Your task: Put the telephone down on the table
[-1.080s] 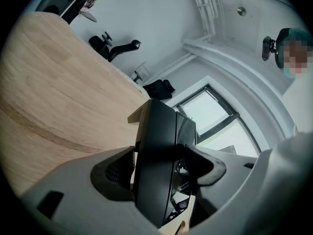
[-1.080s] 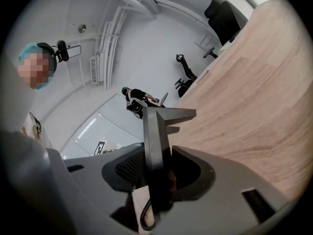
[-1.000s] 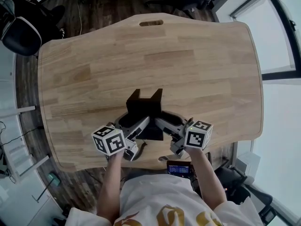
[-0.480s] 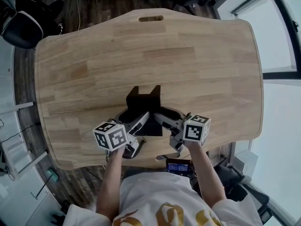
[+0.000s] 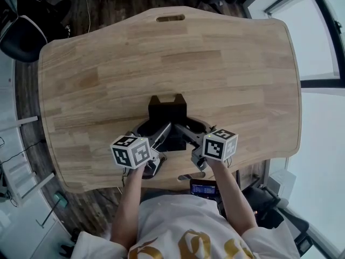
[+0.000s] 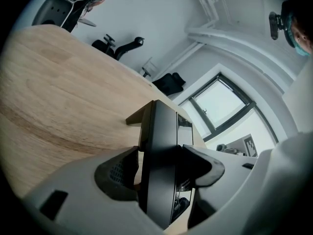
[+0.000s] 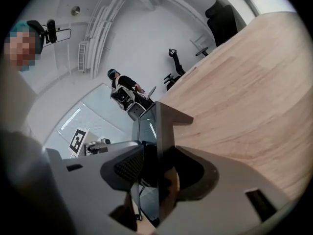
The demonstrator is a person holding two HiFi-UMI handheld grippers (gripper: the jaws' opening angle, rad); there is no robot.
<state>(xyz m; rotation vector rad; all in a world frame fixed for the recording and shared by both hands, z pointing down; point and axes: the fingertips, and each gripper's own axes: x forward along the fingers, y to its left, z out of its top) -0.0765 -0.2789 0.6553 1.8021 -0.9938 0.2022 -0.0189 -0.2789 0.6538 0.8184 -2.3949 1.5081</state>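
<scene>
The black telephone (image 5: pixel 167 110) hangs low over the near middle of the wooden table (image 5: pixel 215 63), held from both sides. My left gripper (image 5: pixel 157 137) has its pads on the phone's left edge (image 6: pixel 164 151), and its jaws are closing a little. My right gripper (image 5: pixel 186 136) clamps the right edge (image 7: pixel 157 131), with its jaws easing wider while the phone stays between the pads. The phone's far feet point away from me. Whether its base touches the wood is hidden by the grippers.
A slot handle (image 5: pixel 170 18) is cut in the table's far edge. A dark office chair (image 5: pixel 21 36) stands on the floor at the upper left. Windows (image 5: pixel 323 31) run along the right. A small lit device (image 5: pixel 204 189) sits below the near table edge. A person (image 7: pixel 122 84) stands far off.
Both grippers have sunk toward the table with the telephone between them. The phone has turned from slightly skewed to square with the table.
</scene>
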